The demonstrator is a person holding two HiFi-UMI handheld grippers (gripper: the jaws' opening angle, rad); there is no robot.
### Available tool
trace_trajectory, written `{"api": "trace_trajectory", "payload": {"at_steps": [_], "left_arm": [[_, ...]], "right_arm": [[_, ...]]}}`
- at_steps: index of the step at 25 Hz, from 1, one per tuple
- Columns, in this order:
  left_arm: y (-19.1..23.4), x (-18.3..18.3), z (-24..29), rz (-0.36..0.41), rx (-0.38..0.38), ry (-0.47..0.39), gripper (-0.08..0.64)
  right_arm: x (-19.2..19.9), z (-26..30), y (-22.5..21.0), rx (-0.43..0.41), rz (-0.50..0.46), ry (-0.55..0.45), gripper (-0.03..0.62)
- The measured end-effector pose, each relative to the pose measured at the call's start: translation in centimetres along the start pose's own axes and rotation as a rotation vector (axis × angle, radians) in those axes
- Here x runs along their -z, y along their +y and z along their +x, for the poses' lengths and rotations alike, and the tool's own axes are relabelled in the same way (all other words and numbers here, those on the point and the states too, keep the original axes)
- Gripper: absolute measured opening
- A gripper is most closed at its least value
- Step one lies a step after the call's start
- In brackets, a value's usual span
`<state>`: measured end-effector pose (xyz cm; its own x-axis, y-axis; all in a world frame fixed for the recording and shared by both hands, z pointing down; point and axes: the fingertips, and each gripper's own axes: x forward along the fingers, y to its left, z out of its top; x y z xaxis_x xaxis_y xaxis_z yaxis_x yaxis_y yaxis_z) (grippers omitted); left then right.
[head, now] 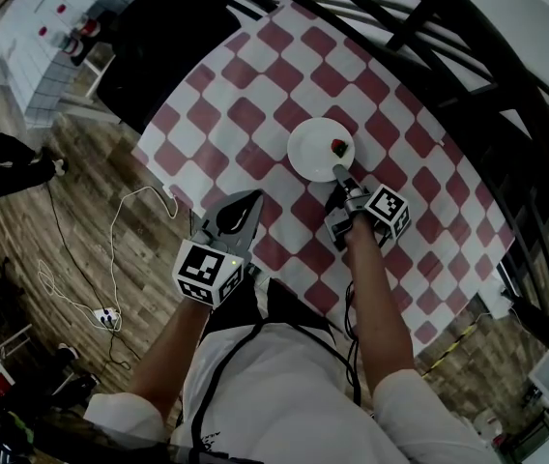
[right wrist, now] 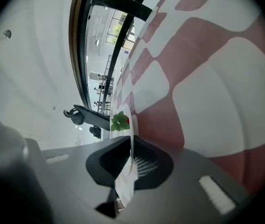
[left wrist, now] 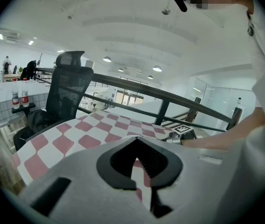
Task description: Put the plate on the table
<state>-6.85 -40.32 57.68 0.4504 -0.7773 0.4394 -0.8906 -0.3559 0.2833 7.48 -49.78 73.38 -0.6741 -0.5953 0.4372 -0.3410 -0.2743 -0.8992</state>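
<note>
A white plate [head: 313, 149] carries a red strawberry with green leaves [head: 340, 147] and sits over the red-and-white checked tablecloth [head: 255, 85]. My right gripper [head: 341, 175] is shut on the plate's near rim. In the right gripper view the plate [right wrist: 125, 181] runs edge-on between the jaws of that gripper [right wrist: 131, 144], with the strawberry [right wrist: 120, 121] beyond. Whether the plate rests on the cloth or hangs just above it does not show. My left gripper [head: 252, 201] hovers at the table's front edge, shut and empty. The left gripper's [left wrist: 136, 146] own view shows only cloth past its tips.
A black office chair [head: 158, 37] stands at the table's far left side. A black railing [head: 468, 46] curves along the far right. White cables [head: 110, 259] lie on the wooden floor at the left. A tiled counter [head: 52, 27] with bottles stands further back.
</note>
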Motion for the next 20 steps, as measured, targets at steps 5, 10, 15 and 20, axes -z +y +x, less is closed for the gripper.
{"api": "trace_trajectory", "payload": {"at_steps": [5,10,15,20], "left_arm": [[0.0,-0.1,-0.1,0.006,-0.001,-0.002,0.002],[-0.2,-0.3,-0.3,0.007,0.000,-0.007,0.002],[-0.4,-0.5,-0.7,0.017,0.004,-0.011,0.002],[-1.0,-0.8,-1.4,0.027,0.011,-0.020,0.002]], "right_arm": [[-0.2,0.0,0.2,-0.005,-0.008,-0.007,0.057],[-0.2,-0.1,0.3,0.002,-0.020,-0.010,0.112],[-0.1,-0.4,0.5,-0.001,-0.034,-0.014,0.187],[0.2,-1.2,0.4,0.021,-0.049,-0.012,0.224]]}}
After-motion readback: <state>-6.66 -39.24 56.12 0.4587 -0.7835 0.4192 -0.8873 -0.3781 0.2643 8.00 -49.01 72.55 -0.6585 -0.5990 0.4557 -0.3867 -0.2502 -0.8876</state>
